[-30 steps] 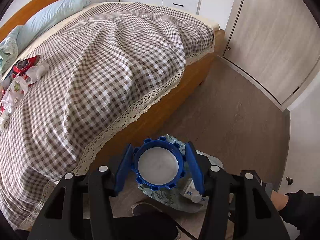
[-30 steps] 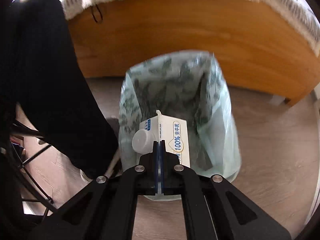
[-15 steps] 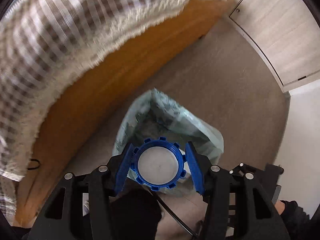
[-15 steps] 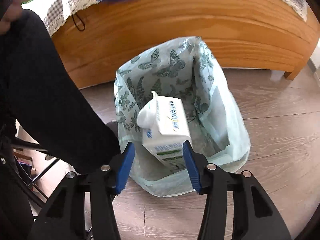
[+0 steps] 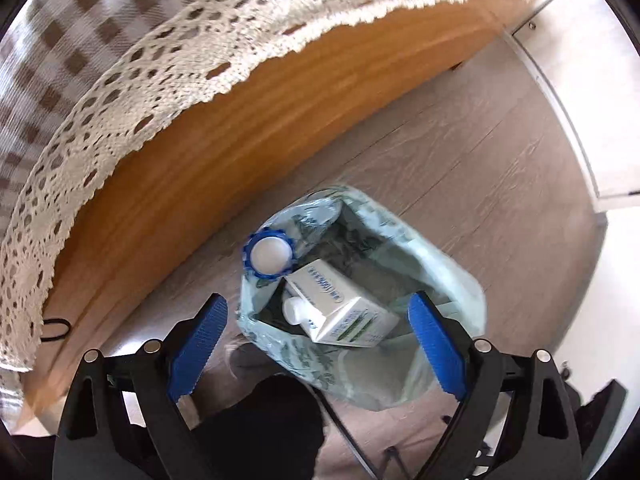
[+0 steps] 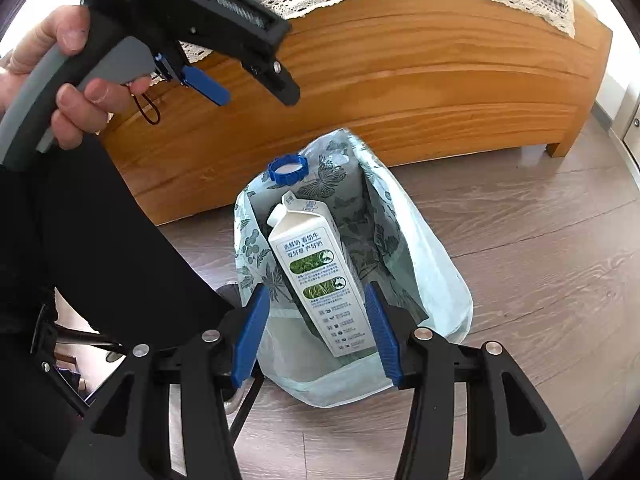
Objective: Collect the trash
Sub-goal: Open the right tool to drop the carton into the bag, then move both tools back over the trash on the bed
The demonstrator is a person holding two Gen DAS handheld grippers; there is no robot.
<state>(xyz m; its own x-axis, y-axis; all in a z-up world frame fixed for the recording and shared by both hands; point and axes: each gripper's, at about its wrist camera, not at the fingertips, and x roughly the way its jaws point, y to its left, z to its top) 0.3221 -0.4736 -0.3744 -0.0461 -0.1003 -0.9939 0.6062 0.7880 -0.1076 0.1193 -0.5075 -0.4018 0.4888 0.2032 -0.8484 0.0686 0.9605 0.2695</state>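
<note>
**Lid let go above the bag, carton leaning inside**

The left gripper (image 5: 316, 344) points straight down over the trash bag (image 5: 452, 276) and its jaws are opening, blue pads spread wide with nothing pressed between them. The blue lid (image 5: 269, 255), white in its centre, sits at the bag's far rim on the bed side; whether it is resting on the plastic or in the air, I can't tell, since that edge is smeared with blur.

Inside the bag the milk carton (image 6: 320, 276) leans at a tilt, white cap (image 6: 276, 216) toward the bed. The right gripper (image 6: 316, 330) hangs over the near rim with its pads apart on either side of the carton's lower end, clear of both faces, so it is released, gripping nothing.

Room to move: the bag stands on the wood floor (image 6: 540, 280) just beside the wooden bed frame (image 6: 420, 92), with open floor to the right. A lace-edged checked bedspread (image 5: 120, 80) overhangs the frame. On the other side a dark trouser leg (image 6: 100, 240) crowds close.

The person's hand (image 6: 60, 60) on the left gripper's trigger is cut off by the frame edge. The bag's bottom is hidden by its folds and the carton.
</note>
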